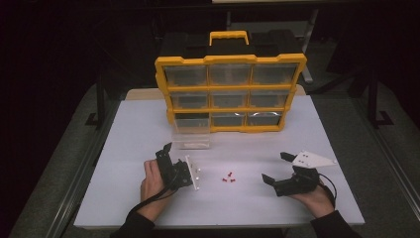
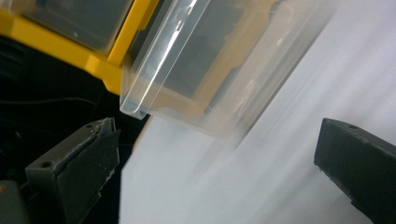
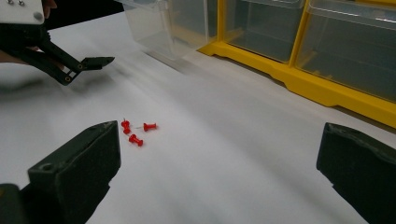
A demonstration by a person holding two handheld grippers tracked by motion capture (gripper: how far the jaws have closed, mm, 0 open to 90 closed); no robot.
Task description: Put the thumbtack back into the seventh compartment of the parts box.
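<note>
High view first: my left gripper [image 1: 171, 161] sits near the front edge of the white table [image 1: 148, 129], left of the middle, with my left hand [image 1: 151, 183] wrapped around it and the jaws apart, holding nothing. My right gripper [image 1: 277, 168] lies toward the front right corner in my right hand [image 1: 314, 198], jaws also spread wide and empty. Between the two grippers, closer to the front edge than the back, a small cluster of red pushpins [image 1: 229, 178] lies loose on the tabletop. At the back edge stands a yellow organizer [image 1: 230, 91] with clear drawers, and one clear drawer [image 1: 192, 132] is pulled out from its lower left corner, resting on the table just ahead of my left gripper. Left gripper view next: my two black jaws stand well apart with bare table between them, and the clear drawer [image 2: 205, 70] hangs just beyond them, blurred, beside the yellow organizer frame [image 2: 107, 70]. Right gripper view last: my jaws are wide open, the red pushpins [image 3: 135, 130] lie on the table close to my left-hand jaw, not touching it, the left gripper [image 3: 88, 63] shows open farther off, and the yellow organizer [image 3: 299, 79] runs along the back.
</note>
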